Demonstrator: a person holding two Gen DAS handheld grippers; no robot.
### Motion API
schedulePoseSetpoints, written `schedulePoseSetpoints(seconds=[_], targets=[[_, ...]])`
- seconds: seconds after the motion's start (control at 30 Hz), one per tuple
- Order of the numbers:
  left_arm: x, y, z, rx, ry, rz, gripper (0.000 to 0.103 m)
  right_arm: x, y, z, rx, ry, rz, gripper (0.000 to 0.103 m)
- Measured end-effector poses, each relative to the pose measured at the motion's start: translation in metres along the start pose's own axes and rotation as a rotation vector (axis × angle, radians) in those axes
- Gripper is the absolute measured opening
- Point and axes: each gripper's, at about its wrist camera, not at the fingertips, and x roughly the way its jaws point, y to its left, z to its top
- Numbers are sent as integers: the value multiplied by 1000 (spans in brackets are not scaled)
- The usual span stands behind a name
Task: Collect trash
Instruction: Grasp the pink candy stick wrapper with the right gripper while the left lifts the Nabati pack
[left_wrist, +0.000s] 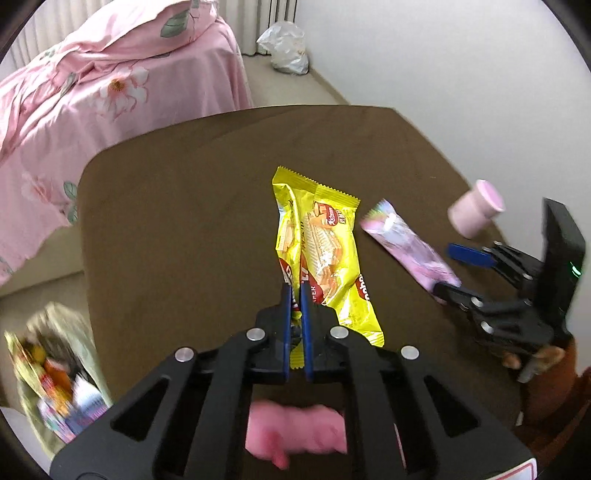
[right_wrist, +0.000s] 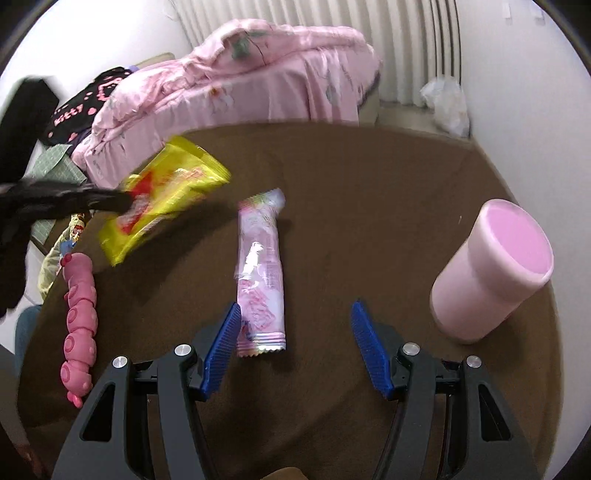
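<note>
Beside the brown round table (left_wrist: 184, 221), to its left, a floor bag of colourful wrappers (left_wrist: 55, 373) already holds collected trash. Over the table's middle, the left gripper (left_wrist: 295, 295), jaws pressed together, pinches the crinkled yellow foil wafer wrapper (left_wrist: 321, 243) by its near end. To the right of it, the long pink plastic snack wrapper (right_wrist: 260, 269) lies flat on the table, uncollected, between the spread jaws of the right gripper (right_wrist: 295, 317), which grips nothing. A pink cylindrical cup (right_wrist: 487, 269) stands near the table's right edge.
</note>
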Motion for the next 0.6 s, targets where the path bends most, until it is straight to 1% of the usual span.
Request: schedulePoseSetpoints(seconds=[0.07,0.17,0.23,0.3,0.33,0.4,0.47,0.53,0.6], targets=[[0,-7,-14,-18,-10,-9,5,1,2,-1,-5,6,-2,59],[7,-17,-27,-42,-32,30,6,4,7,-2,-29,15,-24,60],[5,-17,-35,-80,-48,32,11,6,12,-2,-58,23,-46,60],[3,-15,-40,-118,-78,33,29,7,16,-1,-87,27,-63,60],[0,-14,-42,-130,-101,38,32,6,15,-1,-89,29,-62,60],[-7,-12,-45,-141,-144,32,42,4,17,1,-124,32,-54,60],[-13,-12,-50,-160,-176,25,50,-2,24,8,-178,-5,-39,60],[-15,-13,-54,-162,-185,21,54,-1,29,17,-222,-12,-19,59],[-16,-18,-56,-144,-184,27,59,4,30,22,-237,-8,-17,50]])
